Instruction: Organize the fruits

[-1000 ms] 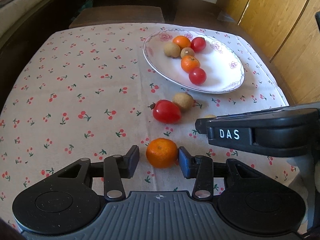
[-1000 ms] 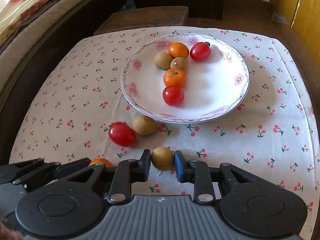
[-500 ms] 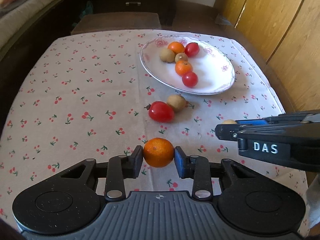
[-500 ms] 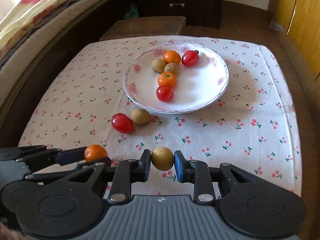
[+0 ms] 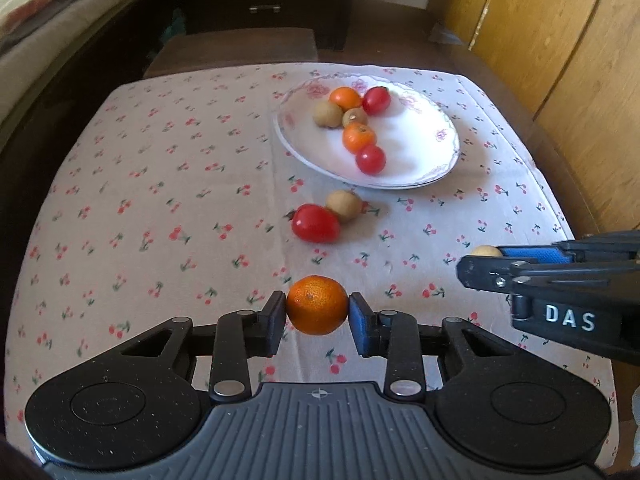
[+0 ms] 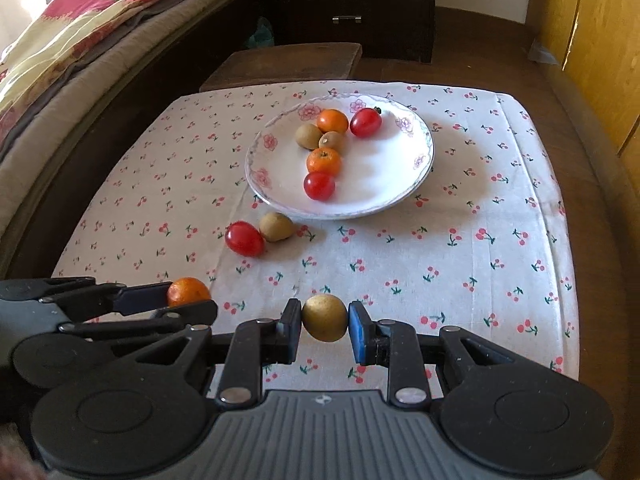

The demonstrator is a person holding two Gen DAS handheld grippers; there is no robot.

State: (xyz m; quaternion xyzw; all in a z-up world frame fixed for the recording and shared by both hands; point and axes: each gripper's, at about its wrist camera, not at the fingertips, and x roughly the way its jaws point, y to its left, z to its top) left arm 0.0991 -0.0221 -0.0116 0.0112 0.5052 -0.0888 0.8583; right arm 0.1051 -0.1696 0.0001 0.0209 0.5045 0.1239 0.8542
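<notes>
We hold left claw (image 5: 317, 314) clamped on orange (image 5: 317, 304), lifted above bench (image 5: 160, 184). Right claw (image 6: 324, 322) pinches brown fruit (image 6: 324, 317), also aloft. Plate (image 6: 400, 184) far ahead of both claws, six fruits on it. Left to do, we judge: deliver these two, then tomato (image 5: 315, 223) and second brown fruit (image 5: 344, 205), touching, between claws and plate. Right view shows bed (image 6: 80, 40) fully; left view shows only its corner, plus right claw's side.
</notes>
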